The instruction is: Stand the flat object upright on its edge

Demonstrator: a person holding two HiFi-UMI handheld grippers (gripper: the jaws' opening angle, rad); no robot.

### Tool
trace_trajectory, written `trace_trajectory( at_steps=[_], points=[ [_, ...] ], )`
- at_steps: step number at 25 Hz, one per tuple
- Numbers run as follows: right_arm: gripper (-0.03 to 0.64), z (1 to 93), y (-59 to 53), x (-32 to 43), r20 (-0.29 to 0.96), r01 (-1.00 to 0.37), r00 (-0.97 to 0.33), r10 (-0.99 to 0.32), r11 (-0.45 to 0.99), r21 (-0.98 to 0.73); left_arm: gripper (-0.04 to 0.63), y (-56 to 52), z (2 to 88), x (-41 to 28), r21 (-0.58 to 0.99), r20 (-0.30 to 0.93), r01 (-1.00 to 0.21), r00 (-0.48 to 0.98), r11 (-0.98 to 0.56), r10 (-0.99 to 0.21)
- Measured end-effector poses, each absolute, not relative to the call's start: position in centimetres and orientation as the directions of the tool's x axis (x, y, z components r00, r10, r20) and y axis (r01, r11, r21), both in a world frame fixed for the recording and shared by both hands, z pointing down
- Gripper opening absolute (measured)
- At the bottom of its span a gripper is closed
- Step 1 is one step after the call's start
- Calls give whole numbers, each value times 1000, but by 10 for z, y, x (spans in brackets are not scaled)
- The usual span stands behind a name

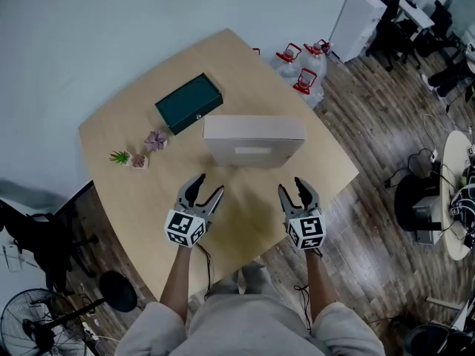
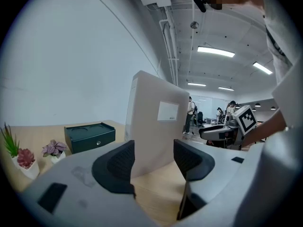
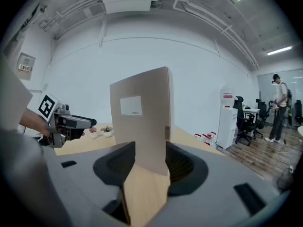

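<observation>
A flat beige box (image 1: 253, 142) with a white label stands upright on its long edge in the middle of the wooden table (image 1: 148, 191). The same box (image 2: 158, 119) fills the left gripper view and rises ahead as the box (image 3: 142, 115) in the right gripper view. My left gripper (image 1: 205, 193) hovers open a little in front of the box's left end, nothing between its fingers. My right gripper (image 1: 297, 192) is open as well, in front of the box's right end and apart from it.
A dark green case (image 1: 189, 102) lies behind the box to the left. Two small potted plants (image 1: 138, 157) stand at the table's left side. Water jugs (image 1: 300, 65) sit on the floor past the far corner. Office chairs and a round table (image 1: 460, 191) stand at the right.
</observation>
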State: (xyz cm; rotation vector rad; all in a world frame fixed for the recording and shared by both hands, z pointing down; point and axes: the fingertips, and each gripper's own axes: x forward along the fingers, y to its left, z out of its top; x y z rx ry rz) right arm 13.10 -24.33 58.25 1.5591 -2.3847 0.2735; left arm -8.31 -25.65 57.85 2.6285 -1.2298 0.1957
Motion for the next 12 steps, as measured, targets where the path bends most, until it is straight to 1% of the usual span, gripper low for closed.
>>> trace_trajectory(
  at_steps=[4, 10, 12],
  points=[
    [144, 576, -230, 128, 332, -915, -383, -862, 404, -4, 221, -244, 569, -86, 149, 213, -775, 632, -614, -745],
    [70, 566, -215, 128, 337, -918, -371, -865, 397, 7, 129, -229, 560, -93, 140, 219, -787, 616, -600, -757],
    [52, 561, -210, 130, 335, -920, -366, -868, 392, 11, 118, -225, 556, -94, 136, 220, -792, 610, -596, -761]
  ],
)
